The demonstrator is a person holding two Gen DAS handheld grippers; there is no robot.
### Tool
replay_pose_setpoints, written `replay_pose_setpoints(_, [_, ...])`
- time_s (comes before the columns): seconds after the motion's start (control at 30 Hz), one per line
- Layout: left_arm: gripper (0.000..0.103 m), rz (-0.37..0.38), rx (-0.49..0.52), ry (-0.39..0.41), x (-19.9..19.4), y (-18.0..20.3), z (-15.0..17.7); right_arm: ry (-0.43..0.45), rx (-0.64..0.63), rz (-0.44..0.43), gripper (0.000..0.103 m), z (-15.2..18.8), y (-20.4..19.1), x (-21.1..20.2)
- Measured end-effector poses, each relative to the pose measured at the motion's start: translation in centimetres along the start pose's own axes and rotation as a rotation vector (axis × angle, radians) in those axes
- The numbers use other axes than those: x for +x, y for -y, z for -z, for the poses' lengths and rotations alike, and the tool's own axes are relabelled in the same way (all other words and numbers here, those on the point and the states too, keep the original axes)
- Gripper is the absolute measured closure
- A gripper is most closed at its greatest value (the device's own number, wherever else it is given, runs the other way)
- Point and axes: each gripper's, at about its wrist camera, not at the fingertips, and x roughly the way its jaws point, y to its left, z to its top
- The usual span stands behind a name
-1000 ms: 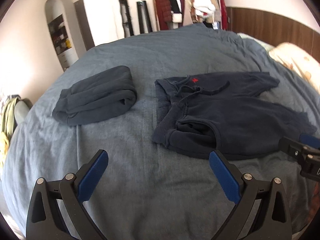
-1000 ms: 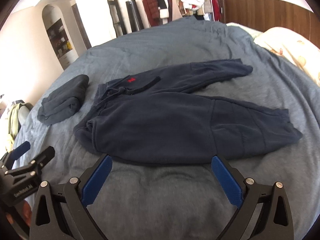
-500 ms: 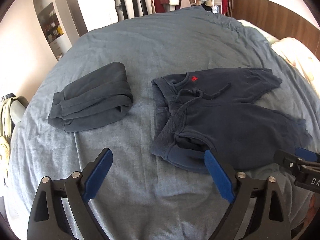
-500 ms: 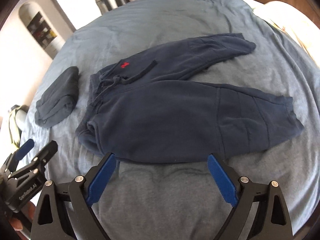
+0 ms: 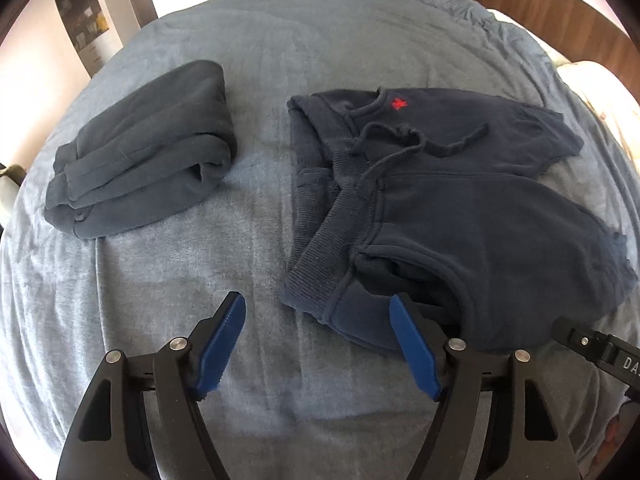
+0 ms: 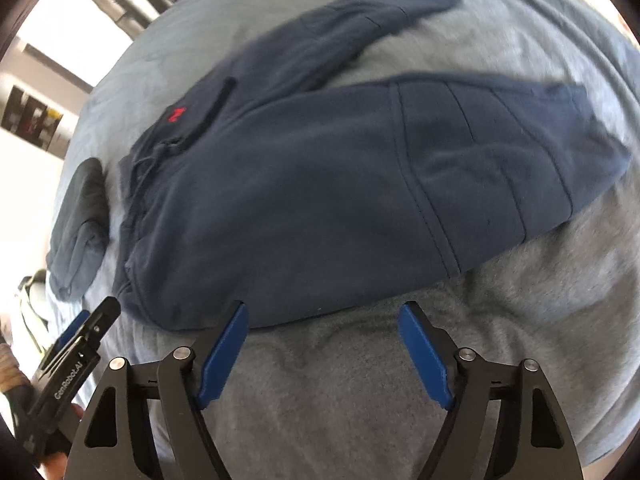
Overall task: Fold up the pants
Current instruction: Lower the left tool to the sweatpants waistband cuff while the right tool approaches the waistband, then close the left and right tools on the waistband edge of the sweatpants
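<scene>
Left gripper (image 5: 316, 320), blue-padded black jaws closing, nothing clamped; waistband corner between them. Right gripper (image 6: 322, 330) likewise closing, ungripped, at the near leg edge; "GenRobot.AI" printed on the neighbouring tool at 8 o'clock. Navy fleece drawstring pants (image 5: 460, 216), red emblem, spread flat on the blue-grey bedspread (image 5: 256, 240). Folded dark fleece garment (image 5: 144, 152) at 10 o'clock.

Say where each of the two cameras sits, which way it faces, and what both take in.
Left wrist: rides the left gripper, tilted down at the waistband end of the navy pants on the blue bedspread; its closing jaws hold nothing; right gripper's tip at the right edge.
Right wrist: rides the right gripper, facing down at the pants' near leg; closing jaws with only bedspread between the pads; left gripper and a hand at lower left.
Shared: the pants, the folded dark garment, the bedspread.
</scene>
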Motion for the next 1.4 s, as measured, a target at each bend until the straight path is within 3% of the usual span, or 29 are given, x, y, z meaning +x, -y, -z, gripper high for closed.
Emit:
replay_pose_setpoints(0.3, [0.037, 0.058, -0.100, -0.119, 3.5, -0.5, -0.1, -0.040, 0.039, -0.011, 0.036, -0.8, 0.6, 1.7])
replay_pose_setpoints(0.47, [0.052, 0.077, -0.086, -0.145, 4.1, -0.3, -0.3, -0.051, 0.036, -0.013, 0.044, -1.7, 0.2, 2.1])
replay_pose_setpoints(0.67, [0.069, 0.066, -0.037, -0.153, 2.6, 0.1, -0.5, -0.061, 0.007, -0.008, 0.076, -2.7, -0.1, 1.6])
replay_pose_setpoints(0.8, [0.077, 0.079, -0.044, -0.161, 1.1, 0.0, -0.9, -0.047, -0.025, -0.017, 0.088, -3.8, -0.6, 0.0])
replay_pose_setpoints(1.0, [0.083, 0.090, -0.071, -0.156, -1.2, -0.5, -1.9, -0.021, -0.058, -0.027, 0.093, -5.2, -2.0, -2.5])
replay_pose_setpoints(1.4, [0.090, 0.116, -0.153, -0.167, -4.7, -0.9, -4.7, 0.009, -0.057, -0.037, 0.093, -7.1, -1.6, -7.4])
